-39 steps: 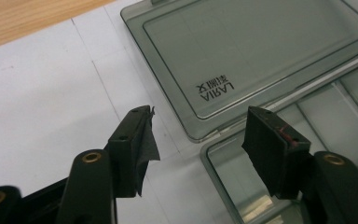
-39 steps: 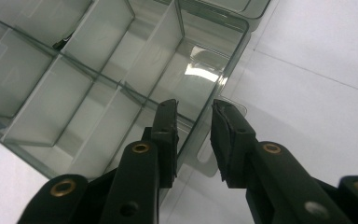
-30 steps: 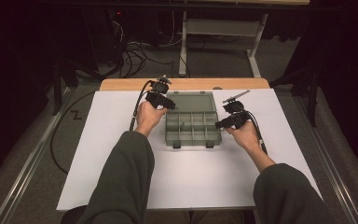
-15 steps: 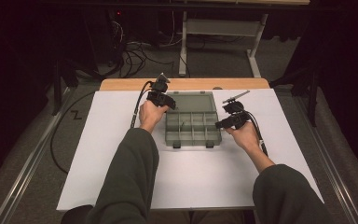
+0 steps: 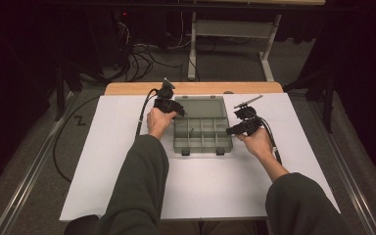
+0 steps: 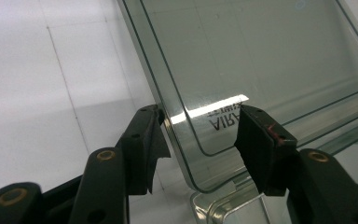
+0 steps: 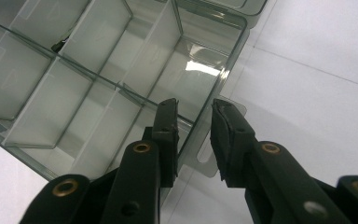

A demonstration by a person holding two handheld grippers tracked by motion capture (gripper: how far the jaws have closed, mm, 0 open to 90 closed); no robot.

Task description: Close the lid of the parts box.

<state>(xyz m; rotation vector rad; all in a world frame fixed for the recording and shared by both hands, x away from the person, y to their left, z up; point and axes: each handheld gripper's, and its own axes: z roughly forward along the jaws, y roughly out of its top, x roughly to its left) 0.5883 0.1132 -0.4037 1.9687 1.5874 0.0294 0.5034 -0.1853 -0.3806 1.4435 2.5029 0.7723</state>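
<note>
your left gripper (image 5: 172,108) has slid in over the box's left back corner since the earlier frame, and its fingers (image 6: 145,140) have just been closing, with the lid (image 6: 261,51) corner between them. they stand apart now: one finger sits outside the lid's edge, the other over the clear panel, and you cannot quite tell from the left gripper view whether either pad touches the plastic. the lid lies open, flat on the bench (image 5: 127,196) behind the tray.

the box (image 5: 203,134) sits mid-bench on the white sheet, between your two hands. your right gripper (image 7: 193,116) has kept its place at the box's right side. its fingers are apart too, straddling the tray's right wall near the small tab (image 7: 204,161), one finger inside the end compartment, one outside. no pad looks pressed against the wall.
</note>
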